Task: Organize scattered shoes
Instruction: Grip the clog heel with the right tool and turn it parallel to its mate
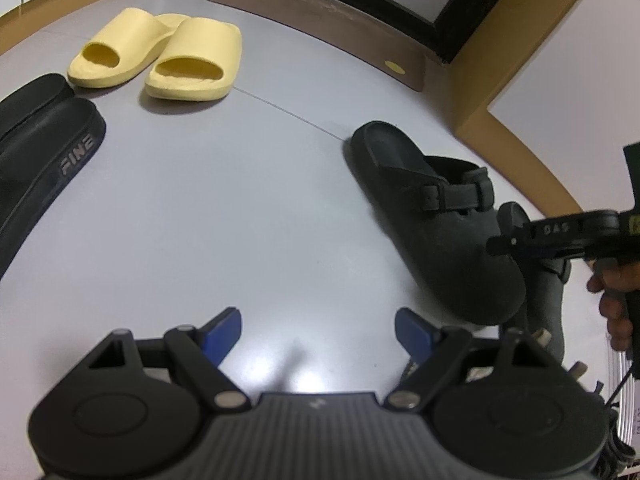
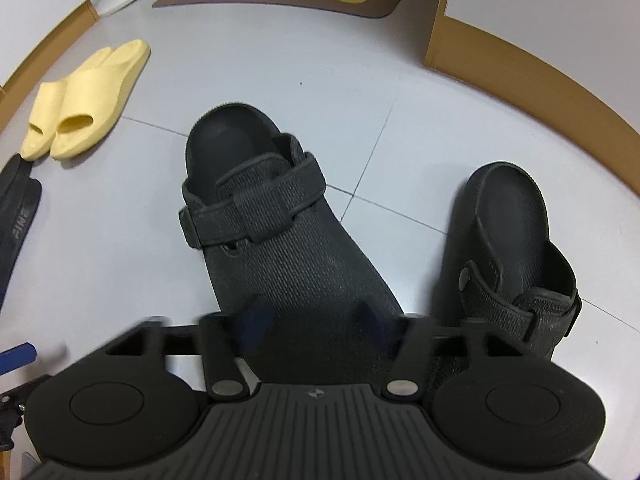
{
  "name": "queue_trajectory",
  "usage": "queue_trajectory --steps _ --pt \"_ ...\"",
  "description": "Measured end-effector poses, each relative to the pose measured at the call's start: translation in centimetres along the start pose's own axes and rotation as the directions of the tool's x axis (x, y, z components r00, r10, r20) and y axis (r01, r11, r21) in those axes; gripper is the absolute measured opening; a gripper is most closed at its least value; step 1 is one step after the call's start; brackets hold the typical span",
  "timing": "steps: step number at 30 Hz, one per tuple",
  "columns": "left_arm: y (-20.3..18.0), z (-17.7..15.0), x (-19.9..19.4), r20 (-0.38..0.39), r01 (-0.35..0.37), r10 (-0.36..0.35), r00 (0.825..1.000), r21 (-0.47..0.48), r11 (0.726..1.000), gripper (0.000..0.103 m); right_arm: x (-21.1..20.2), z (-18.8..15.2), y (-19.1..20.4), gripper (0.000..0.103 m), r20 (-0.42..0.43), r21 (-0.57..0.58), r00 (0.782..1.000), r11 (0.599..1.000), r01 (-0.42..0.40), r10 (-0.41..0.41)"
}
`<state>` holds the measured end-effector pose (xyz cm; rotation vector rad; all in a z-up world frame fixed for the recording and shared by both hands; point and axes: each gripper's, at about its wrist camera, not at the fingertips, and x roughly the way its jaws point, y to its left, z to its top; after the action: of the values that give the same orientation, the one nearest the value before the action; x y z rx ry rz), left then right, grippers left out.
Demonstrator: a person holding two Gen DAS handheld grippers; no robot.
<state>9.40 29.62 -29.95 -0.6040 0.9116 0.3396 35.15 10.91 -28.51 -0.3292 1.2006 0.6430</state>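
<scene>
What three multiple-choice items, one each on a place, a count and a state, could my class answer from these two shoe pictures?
1. Where do the yellow slides lie?
A. Side by side on the floor
B. On the brown mat
C. Stacked on a black clog

2. How many black clogs show in the right wrist view?
A. One
B. Two
C. Four

3. How does the left gripper stand?
A. Shut on a clog
B. Shut on a slide
C. Open, with nothing between its fingers

Answers:
1. A: the pair sits together on the grey floor, clear of the mat.
2. B: the near clog lies below the right gripper, and the second clog lies to its right.
3. C: its blue fingers stand wide apart over bare floor.
</scene>
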Motion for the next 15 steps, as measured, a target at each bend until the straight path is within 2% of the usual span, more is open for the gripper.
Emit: queue_trajectory --steps 5,10,15 --pt "0.0 -0.1 0.0 0.008 0.005 -0.004 1.0 -0.015 1.0 0.086 0.2 1.2 -0.6 0.102 -0.023 -0.097 1.0 0.995 -0.003 0.001" --pt "0.2 -0.2 0.2 0.003 0.014 -0.014 1.0 -0.035 0.999 0.086 0.5 2.3 -1.3 0.102 0.007 -0.083 1.0 0.996 -0.02 0.021" --pt "1.0 0.2 -0.1 0.012 0.011 -0.01 1.0 -0.06 0.998 0.086 1.9 2.3 -0.4 0.102 -0.022 -0.105 0.999 0.994 -0.03 0.027"
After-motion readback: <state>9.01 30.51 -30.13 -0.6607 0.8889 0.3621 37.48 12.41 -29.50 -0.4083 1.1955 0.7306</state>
